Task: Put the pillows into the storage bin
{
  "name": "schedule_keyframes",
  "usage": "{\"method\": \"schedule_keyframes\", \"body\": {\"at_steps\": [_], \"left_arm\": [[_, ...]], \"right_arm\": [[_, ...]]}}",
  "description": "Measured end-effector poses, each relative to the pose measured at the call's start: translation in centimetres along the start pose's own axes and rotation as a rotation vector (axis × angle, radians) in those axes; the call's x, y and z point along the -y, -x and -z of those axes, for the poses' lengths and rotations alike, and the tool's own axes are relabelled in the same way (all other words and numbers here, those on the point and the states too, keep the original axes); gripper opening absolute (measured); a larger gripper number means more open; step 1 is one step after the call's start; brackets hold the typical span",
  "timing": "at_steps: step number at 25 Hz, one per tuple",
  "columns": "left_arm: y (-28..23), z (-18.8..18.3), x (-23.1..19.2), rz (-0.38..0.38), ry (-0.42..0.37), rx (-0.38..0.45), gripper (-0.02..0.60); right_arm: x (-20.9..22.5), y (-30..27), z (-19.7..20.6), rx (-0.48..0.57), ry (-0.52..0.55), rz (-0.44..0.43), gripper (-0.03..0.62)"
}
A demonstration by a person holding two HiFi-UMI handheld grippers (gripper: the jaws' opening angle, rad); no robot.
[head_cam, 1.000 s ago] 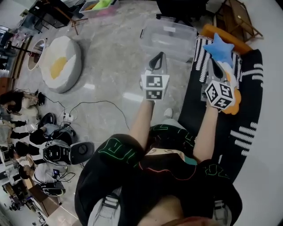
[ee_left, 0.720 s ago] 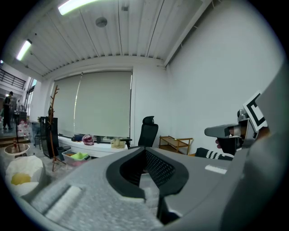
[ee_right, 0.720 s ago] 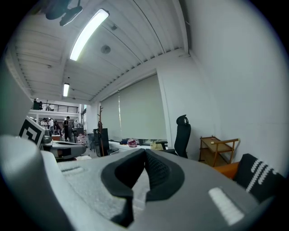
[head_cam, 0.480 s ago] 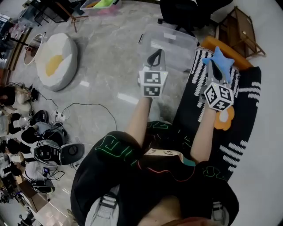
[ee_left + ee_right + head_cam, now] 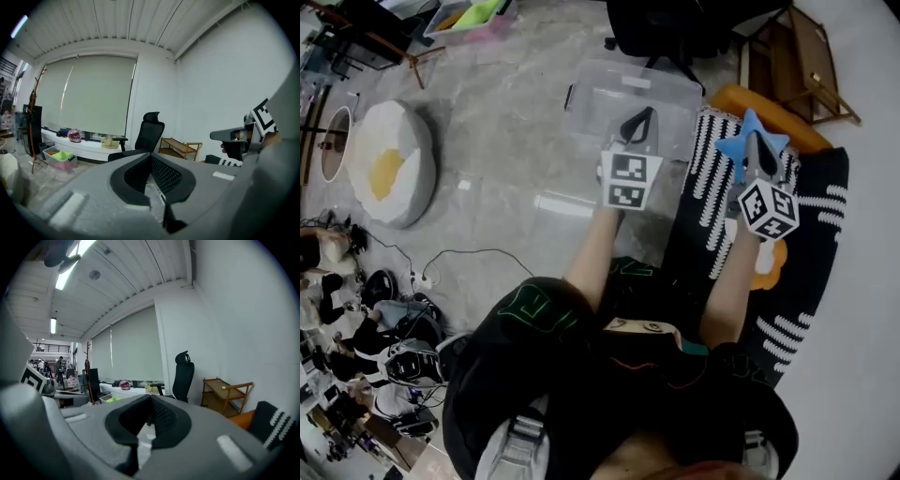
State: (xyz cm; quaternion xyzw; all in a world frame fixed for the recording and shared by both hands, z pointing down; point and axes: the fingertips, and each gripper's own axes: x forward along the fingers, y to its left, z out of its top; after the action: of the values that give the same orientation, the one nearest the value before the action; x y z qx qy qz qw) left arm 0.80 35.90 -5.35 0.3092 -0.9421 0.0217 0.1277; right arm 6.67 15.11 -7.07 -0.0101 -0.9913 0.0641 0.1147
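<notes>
Jaws closed tip to tip with nothing pinched are showing only in the gripper views, the left gripper (image 5: 150,158) and right gripper (image 5: 151,401) both facing an office chair (image 5: 149,133) beyond the storage bin (image 5: 586,98), while only the head view is showing us the pillows. Since a second ago, we are seeing both grippers carried nearer the bin, the left over its near rim, the right above the blue star pillow (image 5: 731,148) just right of it. The bin is holding no pillow yet; the orange flower pillow (image 5: 767,258) is lying farther from the bin than the star, the egg pillow (image 5: 389,164) well left of the bin.
</notes>
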Motion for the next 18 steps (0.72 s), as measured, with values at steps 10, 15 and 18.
{"method": "schedule_keyframes", "body": {"at_steps": [10,15,18], "left_arm": [[-14.2,-2.6,-7.3,0.089,0.012,-0.078,0.011],[-19.1,-2.3,-4.5,0.217,-0.005,-0.120,0.011],[-21.6,-2.0,0.5,0.337,-0.044,-0.152,0.011]], "right_arm": [[3.1,-15.2,-5.5,0.015,-0.033,0.078,0.003],[6.3,-14.9,-2.3,-0.043,-0.078,0.180,0.003],[11.1,-11.5,-0.7,-0.047,-0.154,0.318,0.003]]}}
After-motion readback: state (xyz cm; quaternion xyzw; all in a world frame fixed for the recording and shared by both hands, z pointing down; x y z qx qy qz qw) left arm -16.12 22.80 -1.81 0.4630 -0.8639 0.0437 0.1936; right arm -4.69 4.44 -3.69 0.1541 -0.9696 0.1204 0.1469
